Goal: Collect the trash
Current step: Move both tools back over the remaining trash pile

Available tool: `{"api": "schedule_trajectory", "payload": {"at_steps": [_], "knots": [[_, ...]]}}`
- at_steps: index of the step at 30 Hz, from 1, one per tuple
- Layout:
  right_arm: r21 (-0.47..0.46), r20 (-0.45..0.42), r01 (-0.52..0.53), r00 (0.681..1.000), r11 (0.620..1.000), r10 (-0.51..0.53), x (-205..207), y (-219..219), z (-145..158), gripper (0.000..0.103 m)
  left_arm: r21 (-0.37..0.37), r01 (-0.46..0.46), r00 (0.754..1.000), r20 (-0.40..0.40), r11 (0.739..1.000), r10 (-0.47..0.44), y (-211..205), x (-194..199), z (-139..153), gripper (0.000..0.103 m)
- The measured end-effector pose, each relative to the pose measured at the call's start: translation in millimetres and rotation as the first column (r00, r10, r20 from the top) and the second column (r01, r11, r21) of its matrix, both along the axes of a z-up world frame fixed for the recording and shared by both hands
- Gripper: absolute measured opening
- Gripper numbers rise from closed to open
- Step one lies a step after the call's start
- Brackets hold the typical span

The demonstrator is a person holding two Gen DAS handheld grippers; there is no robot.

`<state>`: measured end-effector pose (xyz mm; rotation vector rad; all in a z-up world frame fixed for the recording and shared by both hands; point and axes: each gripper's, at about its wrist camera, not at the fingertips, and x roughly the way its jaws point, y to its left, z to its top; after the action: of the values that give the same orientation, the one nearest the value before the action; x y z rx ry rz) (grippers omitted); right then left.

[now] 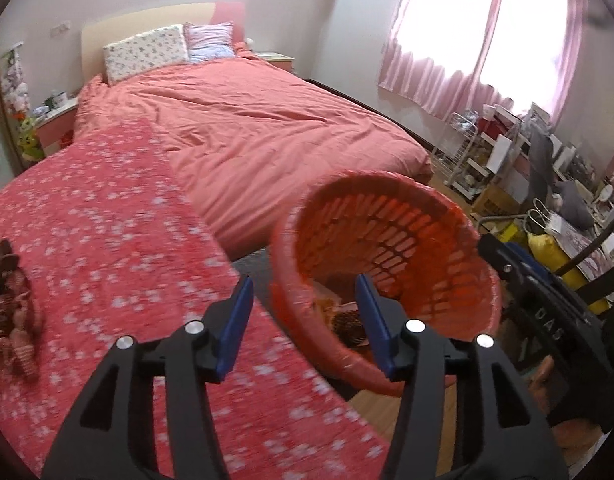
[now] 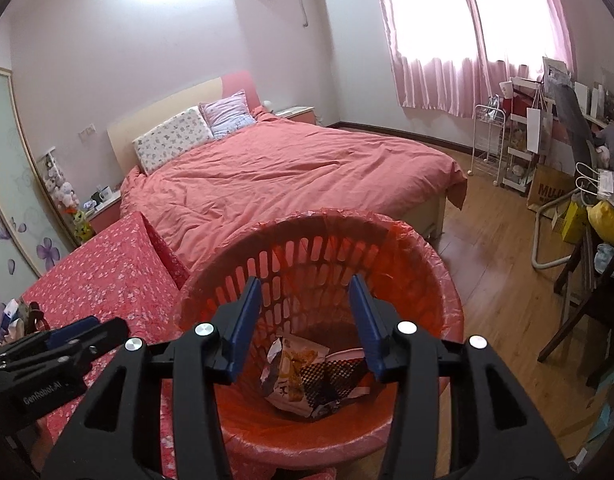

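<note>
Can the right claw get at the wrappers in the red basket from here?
Probably yes. The right claw is open above the basket, whose mouth is uncovered, and the wrappers lie exposed at the bottom.

Left gripper (image 1: 305,292) jaws apart, nothing between pads. Right finger (image 1: 371,312) overlaps rim of red slatted bin (image 1: 387,248), lined with thin red bag, just ahead and right. Wrappers (image 1: 339,312) in bin bottom, partly hidden by finger. Left finger (image 1: 239,312) over red floral cloth (image 1: 107,220), below and left. Plush toys (image 1: 11,312) far left on cloth. Bed (image 1: 267,120) beyond. Other gripper (image 1: 547,312) at right edge, state unclear.
</note>
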<state>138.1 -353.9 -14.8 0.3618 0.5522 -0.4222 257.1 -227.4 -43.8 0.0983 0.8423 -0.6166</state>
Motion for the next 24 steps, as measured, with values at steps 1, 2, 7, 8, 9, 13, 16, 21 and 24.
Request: {"api": "schedule_trajectory", "payload": {"at_steps": [1, 2, 7, 8, 9, 13, 16, 21, 24], "knots": [[-0.004, -0.001, -0.004, 1.0, 1.0, 0.004, -0.5, 3.6, 2.3, 0.047, 0.001, -0.012, 1.0, 0.005, 1.0, 0.012, 7.4, -0.4, 2.0, 0.054], [-0.007, -0.002, -0.008, 1.0, 1.0, 0.008, 0.1, 5.9, 3.1, 0.047, 0.005, -0.026, 1.0, 0.01, 1.0, 0.026, 15.0, -0.7, 3.9, 0.054], [-0.029, -0.004, -0.052, 0.999, 0.998, 0.051, 3.2, 28.1, 11.6, 0.047, 0.023, -0.084, 0.996, 0.043, 0.996, 0.083, 55.9, -4.1, 12.8, 0.056], [-0.032, -0.005, -0.061, 0.998, 0.998, 0.061, 4.6, 32.4, 12.2, 0.047, 0.027, -0.097, 0.994, 0.05, 0.995, 0.095, 65.4, -5.6, 14.2, 0.057], [-0.036, -0.006, -0.075, 0.997, 0.997, 0.074, 5.8, 38.5, 13.5, 0.047, 0.03, -0.108, 0.993, 0.055, 0.994, 0.106, 73.2, -6.8, 15.1, 0.057], [-0.052, -0.017, -0.135, 0.991, 0.989, 0.134, 13.1, 64.9, 16.0, 0.047, 0.04, -0.165, 0.985, 0.062, 0.986, 0.162, 113.5, -11.6, 16.8, 0.058], [-0.052, -0.03, -0.191, 0.981, 0.98, 0.19, 22.3, 87.4, 15.4, 0.047, 0.055, -0.225, 0.973, 0.071, 0.973, 0.221, 147.8, -13.3, 17.3, 0.06], [-0.05, -0.058, -0.301, 0.953, 0.952, 0.298, 43.6, 133.8, 12.6, 0.047, 0.072, -0.345, 0.937, 0.082, 0.936, 0.339, 214.9, -13.3, 16.9, 0.063], [-0.052, -0.077, -0.365, 0.929, 0.929, 0.361, 56.0, 163.8, 9.7, 0.047, 0.078, -0.424, 0.905, 0.081, 0.902, 0.419, 259.6, -11.0, 14.8, 0.065]]}}
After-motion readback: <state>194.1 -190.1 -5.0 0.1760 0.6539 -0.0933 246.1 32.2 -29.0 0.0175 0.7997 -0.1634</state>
